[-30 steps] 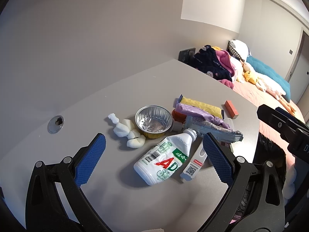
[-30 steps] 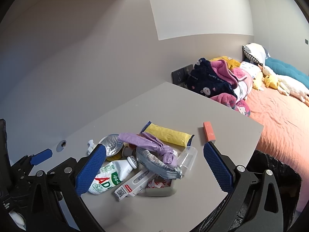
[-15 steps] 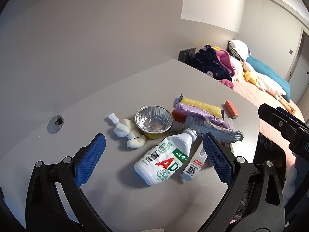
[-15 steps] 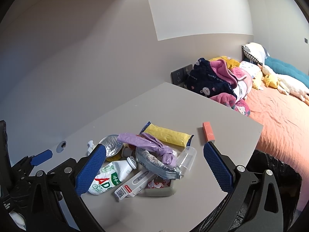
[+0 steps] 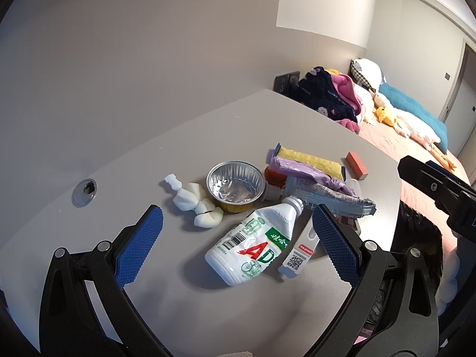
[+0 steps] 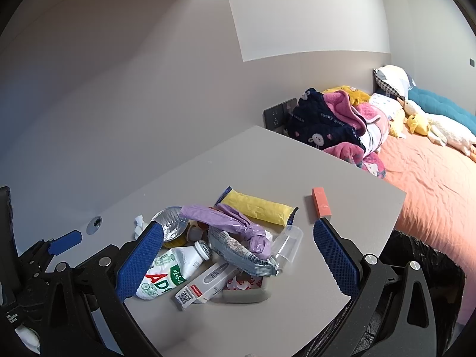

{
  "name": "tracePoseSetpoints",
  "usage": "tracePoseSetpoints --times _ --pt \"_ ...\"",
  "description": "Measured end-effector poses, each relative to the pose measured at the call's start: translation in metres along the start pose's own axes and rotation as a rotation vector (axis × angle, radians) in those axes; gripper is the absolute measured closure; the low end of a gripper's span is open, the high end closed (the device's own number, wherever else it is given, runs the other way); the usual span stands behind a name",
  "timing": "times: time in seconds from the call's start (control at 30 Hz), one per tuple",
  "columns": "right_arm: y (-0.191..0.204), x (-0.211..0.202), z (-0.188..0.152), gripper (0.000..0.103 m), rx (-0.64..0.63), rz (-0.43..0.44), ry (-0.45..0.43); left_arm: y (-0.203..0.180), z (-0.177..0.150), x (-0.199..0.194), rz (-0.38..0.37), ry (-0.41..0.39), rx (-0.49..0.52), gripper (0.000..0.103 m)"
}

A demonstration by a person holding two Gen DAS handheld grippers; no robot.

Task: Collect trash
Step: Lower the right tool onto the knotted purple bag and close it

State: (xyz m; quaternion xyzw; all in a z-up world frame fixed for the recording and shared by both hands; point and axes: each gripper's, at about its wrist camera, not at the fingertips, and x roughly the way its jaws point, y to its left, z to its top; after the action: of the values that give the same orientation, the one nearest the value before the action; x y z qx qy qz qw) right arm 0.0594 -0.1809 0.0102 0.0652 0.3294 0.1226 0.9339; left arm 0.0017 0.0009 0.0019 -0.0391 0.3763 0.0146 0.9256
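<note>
A heap of trash lies on the grey table: a white AD bottle on its side, a foil cup, white tissue wads, a purple bag, a yellow packet, a silver wrapper, a white thermometer box, a clear plastic cup and an orange box. My left gripper hovers open above the bottle. My right gripper hangs open over the heap's right side. Neither holds anything.
A black bin bag sits just past the table's right edge. A bed with an orange sheet, piled clothes and plush toys lies beyond. A cable hole marks the table's left side; a wall socket sits behind.
</note>
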Motion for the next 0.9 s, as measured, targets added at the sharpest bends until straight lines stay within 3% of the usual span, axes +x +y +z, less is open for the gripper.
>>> tracePoseSetpoints --times 0.9 --pt "-0.008 0.027 -0.006 0.003 -0.016 0.001 0.064 -0.002 -0.011 0.035 -0.037 0.063 0.058 0.006"
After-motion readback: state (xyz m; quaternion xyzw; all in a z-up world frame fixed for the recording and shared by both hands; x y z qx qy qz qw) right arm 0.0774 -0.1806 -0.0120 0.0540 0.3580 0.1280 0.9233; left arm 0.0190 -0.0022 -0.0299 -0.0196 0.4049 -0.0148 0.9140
